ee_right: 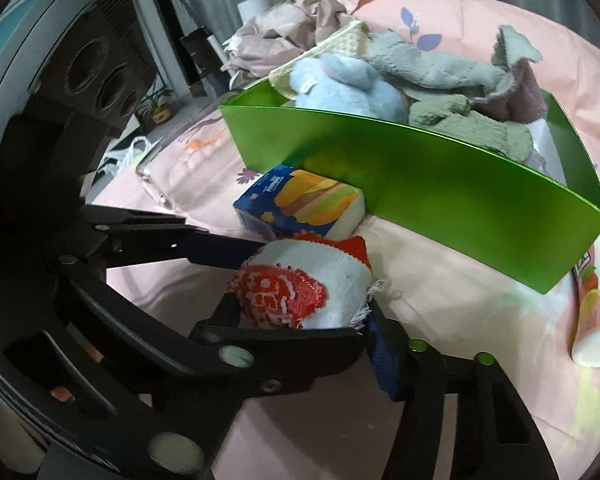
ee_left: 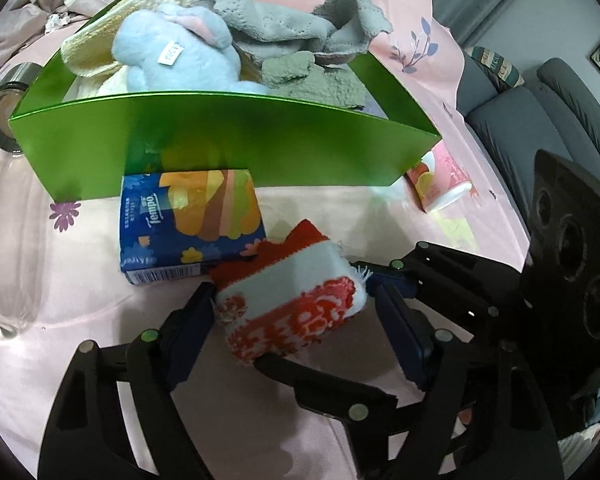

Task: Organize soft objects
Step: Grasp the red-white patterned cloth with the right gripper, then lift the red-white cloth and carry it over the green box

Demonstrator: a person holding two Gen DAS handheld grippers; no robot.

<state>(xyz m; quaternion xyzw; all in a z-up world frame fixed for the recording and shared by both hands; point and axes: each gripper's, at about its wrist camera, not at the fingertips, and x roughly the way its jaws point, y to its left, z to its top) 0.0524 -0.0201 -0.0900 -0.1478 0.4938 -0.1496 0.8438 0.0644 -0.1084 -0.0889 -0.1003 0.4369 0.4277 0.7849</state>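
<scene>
Bracketing the rolled towel [ee_left: 288,300], left fingers [ee_left: 188,316] and right fingers [ee_right: 384,336], clamp unclear; tissue pack [ee_left: 188,224] alongside, green box [ee_left: 260,140] behind.

A bench under a pink flowered cloth [ee_left: 80,288] carries a shiny green open box [ee_left: 228,140], a blue tissue pack [ee_left: 188,224], a rolled red-and-white towel [ee_left: 292,296] and a tipped pink paper cup [ee_left: 440,184].

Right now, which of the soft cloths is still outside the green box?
The red-and-white cloth, rolled up on the pink tablecloth between the grippers; the grey and yellow ones lie in the green box.
</scene>
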